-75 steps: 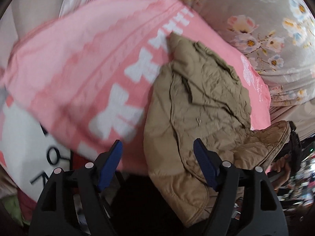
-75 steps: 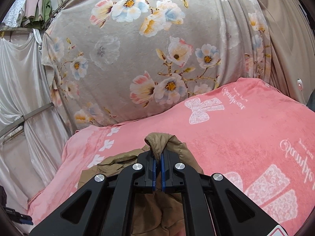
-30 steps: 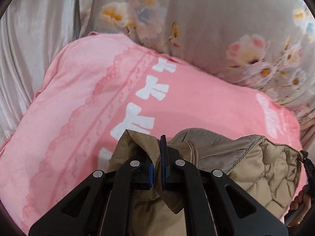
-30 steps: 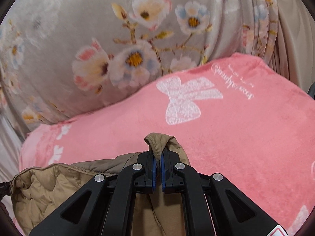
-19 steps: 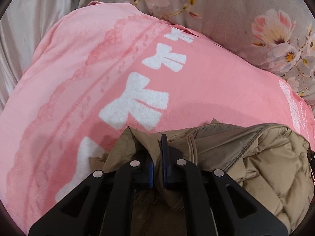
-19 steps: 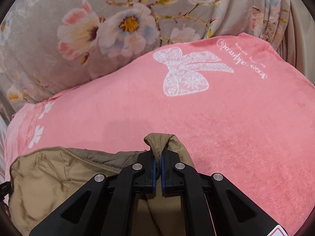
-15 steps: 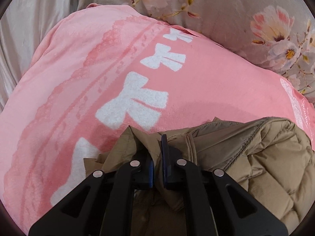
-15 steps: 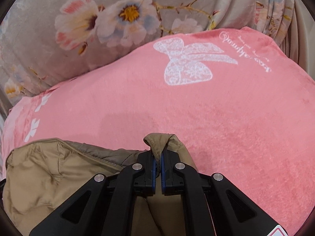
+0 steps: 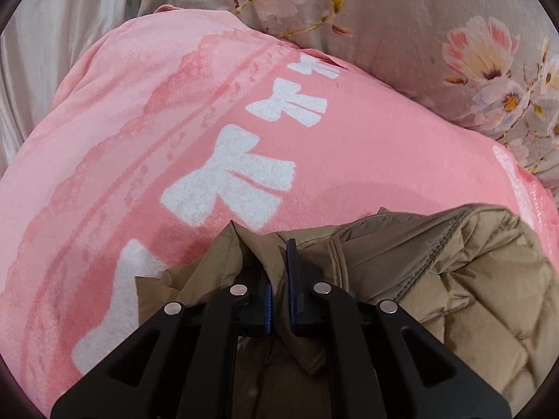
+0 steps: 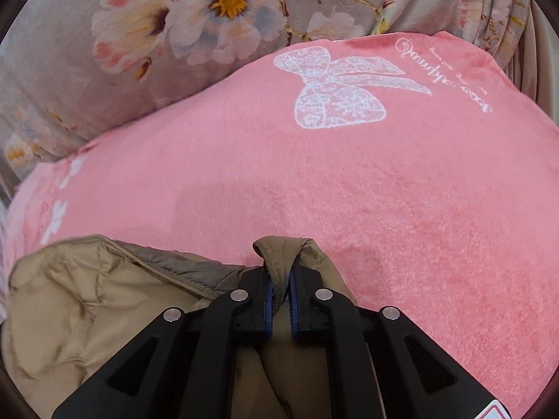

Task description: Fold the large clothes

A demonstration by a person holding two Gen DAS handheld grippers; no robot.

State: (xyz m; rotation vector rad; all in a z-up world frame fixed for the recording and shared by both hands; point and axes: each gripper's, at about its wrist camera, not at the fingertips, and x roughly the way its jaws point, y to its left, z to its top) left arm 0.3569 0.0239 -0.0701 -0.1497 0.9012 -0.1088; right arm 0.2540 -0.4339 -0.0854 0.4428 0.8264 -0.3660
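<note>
A tan quilted jacket [image 9: 436,279] lies bunched on a pink blanket [image 9: 174,139] with white bows. My left gripper [image 9: 276,262] is shut on a fold of the jacket's edge, with the cloth pinched between its blue pads. In the right wrist view another fold of the jacket [image 10: 104,296] stands up between the pads of my right gripper [image 10: 279,274]. Its jaws are opening, though the fold still touches both pads. The jacket's quilted lining faces up between the two grippers.
The pink blanket [image 10: 349,192] spreads out ahead of both grippers. A grey floral fabric [image 10: 174,35] rises behind it, also seen in the left wrist view [image 9: 401,17]. A pale satin curtain [image 9: 52,35] hangs at the far left.
Both grippers came down with the jacket, which now rests on the pink blanket. The gap between the right gripper's pads has widened slightly.
</note>
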